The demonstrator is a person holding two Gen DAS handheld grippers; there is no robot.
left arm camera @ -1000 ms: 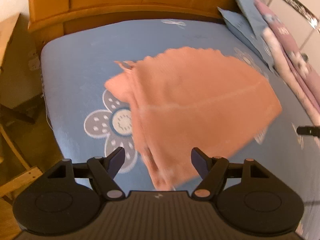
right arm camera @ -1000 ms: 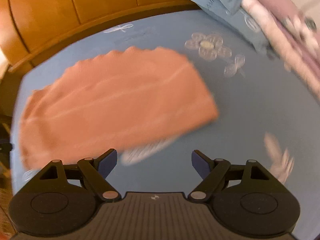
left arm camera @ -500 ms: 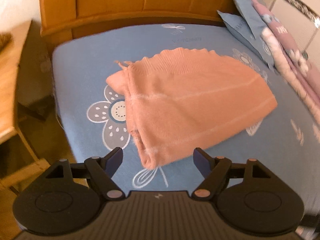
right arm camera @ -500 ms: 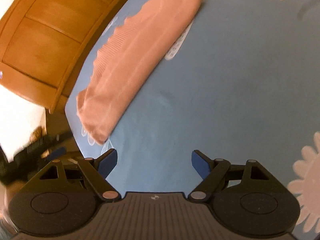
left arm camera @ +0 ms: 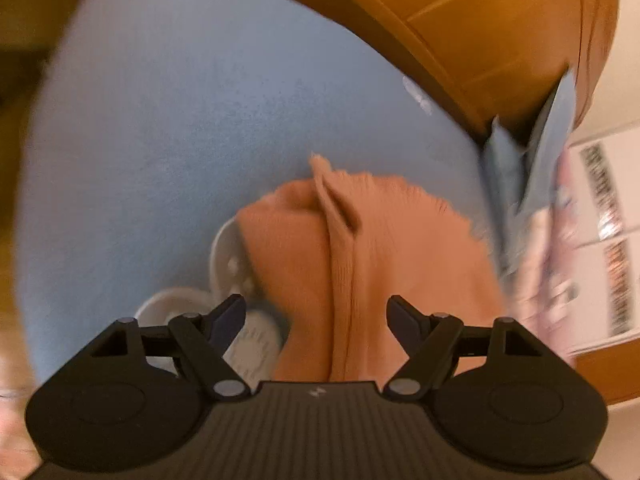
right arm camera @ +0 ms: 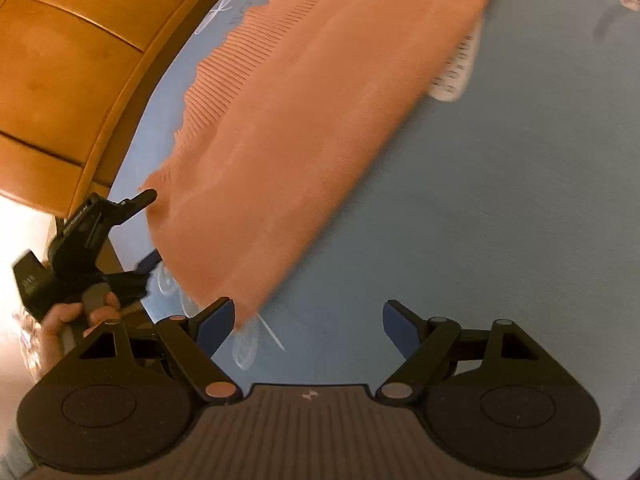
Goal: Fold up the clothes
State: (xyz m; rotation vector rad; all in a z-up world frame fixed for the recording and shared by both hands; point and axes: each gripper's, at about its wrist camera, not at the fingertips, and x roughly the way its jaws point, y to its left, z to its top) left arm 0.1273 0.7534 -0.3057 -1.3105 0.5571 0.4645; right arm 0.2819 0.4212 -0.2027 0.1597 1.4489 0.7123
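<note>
Left wrist view: the left gripper (left arm camera: 316, 316) has dropped in close over the garment (left arm camera: 360, 264), which a second ago lay farther off across the bed (left arm camera: 160, 140). Its jaws stand apart, gripping nothing, with the garment's left end and seam between and beyond them.

Right wrist view: the right gripper (right arm camera: 308, 320) has swung round, so the garment (right arm camera: 304, 120) now runs diagonally from near left to far right. Its jaws are apart and empty, the near corner just by its left finger. The left gripper (right arm camera: 132, 224), in a hand (right arm camera: 76, 320), flanks the garment's left end.

Likely both are lining up for the next fold.
</note>
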